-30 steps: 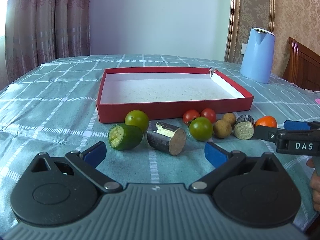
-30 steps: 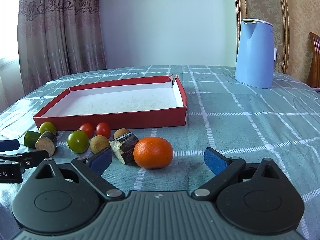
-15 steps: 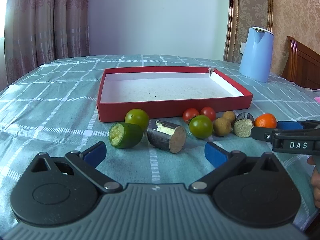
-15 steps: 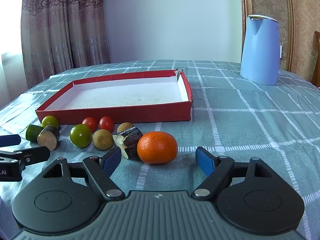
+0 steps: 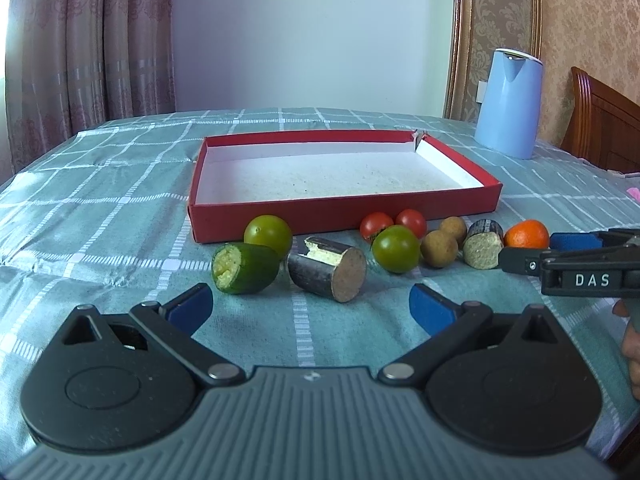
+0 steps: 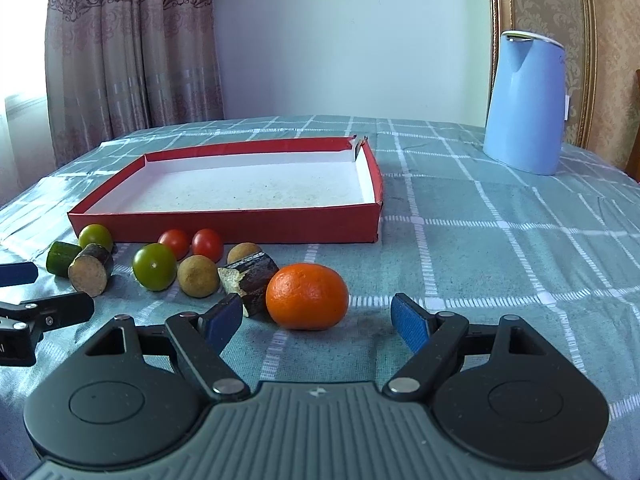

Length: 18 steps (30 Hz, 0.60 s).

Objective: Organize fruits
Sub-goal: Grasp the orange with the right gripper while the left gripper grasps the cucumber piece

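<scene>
A shallow red box [image 5: 344, 210] with a white floor stands on the table; it also shows in the right wrist view [image 6: 224, 226]. In front of it lies a row of produce: a cucumber piece [image 5: 245, 268], a dark cane piece [image 5: 327, 269], green tomatoes [image 5: 396, 249], red tomatoes [image 5: 376, 226], brown round fruits [image 5: 439, 249], another cane piece [image 5: 484, 244] and an orange [image 5: 526, 234]. My left gripper [image 5: 310, 307] is open just short of the cucumber and cane piece. My right gripper [image 6: 316, 320] is open with the orange [image 6: 307, 295] just ahead between its fingertips, not touching.
A blue kettle [image 6: 524, 102] stands at the back right of the table. A wooden chair [image 5: 608, 128] is at the far right. Curtains [image 6: 132, 48] hang behind the table at the left. The checked teal tablecloth [image 6: 500, 248] covers the table.
My right gripper has moved forward towards the orange, which now looks larger and closer between the fingertips. My left gripper has barely moved. No fruit has shifted.
</scene>
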Available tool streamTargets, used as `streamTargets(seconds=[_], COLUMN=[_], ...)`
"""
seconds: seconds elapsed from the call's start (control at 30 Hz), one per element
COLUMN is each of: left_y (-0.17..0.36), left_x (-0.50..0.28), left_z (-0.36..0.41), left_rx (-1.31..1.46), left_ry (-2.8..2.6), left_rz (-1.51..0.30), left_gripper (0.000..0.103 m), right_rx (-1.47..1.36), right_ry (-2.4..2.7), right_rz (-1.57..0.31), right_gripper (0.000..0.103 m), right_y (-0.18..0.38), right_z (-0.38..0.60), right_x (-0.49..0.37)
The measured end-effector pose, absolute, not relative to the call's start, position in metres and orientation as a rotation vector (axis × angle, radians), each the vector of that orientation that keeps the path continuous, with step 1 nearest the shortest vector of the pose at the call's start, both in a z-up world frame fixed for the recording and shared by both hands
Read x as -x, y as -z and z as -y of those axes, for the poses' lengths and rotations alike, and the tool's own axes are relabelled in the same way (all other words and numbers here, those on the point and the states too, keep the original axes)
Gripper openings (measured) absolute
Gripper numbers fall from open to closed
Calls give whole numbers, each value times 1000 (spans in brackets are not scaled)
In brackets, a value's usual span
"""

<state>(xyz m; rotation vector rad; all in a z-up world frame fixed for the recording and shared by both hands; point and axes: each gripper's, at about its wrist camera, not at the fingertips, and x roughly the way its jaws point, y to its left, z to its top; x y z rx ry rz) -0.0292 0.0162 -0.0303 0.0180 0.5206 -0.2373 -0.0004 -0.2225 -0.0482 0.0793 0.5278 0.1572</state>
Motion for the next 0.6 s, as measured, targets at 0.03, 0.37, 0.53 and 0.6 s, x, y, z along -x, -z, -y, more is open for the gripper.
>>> streamTargets(seconds=[0.03, 0.37, 0.53, 0.6], left_y=[31, 32, 32, 32], left_x=[29, 33, 37, 39], left_z=[-16, -35, -42, -45], left_rx=[-20, 15, 19, 13], left_ry=[237, 206, 188, 178], left_rz=[-521, -518, -513, -507], left_gripper=[103, 103, 103, 103], right_rx=[-75, -140, -134, -135], right_ry=[-161, -223, -194, -180], right_rz=[-526, -535, -509, -483], right_gripper=[82, 38, 38, 38], right_y=[48, 52, 52, 50], right_z=[222, 233, 232, 233], right_x=[0, -8, -4, 1])
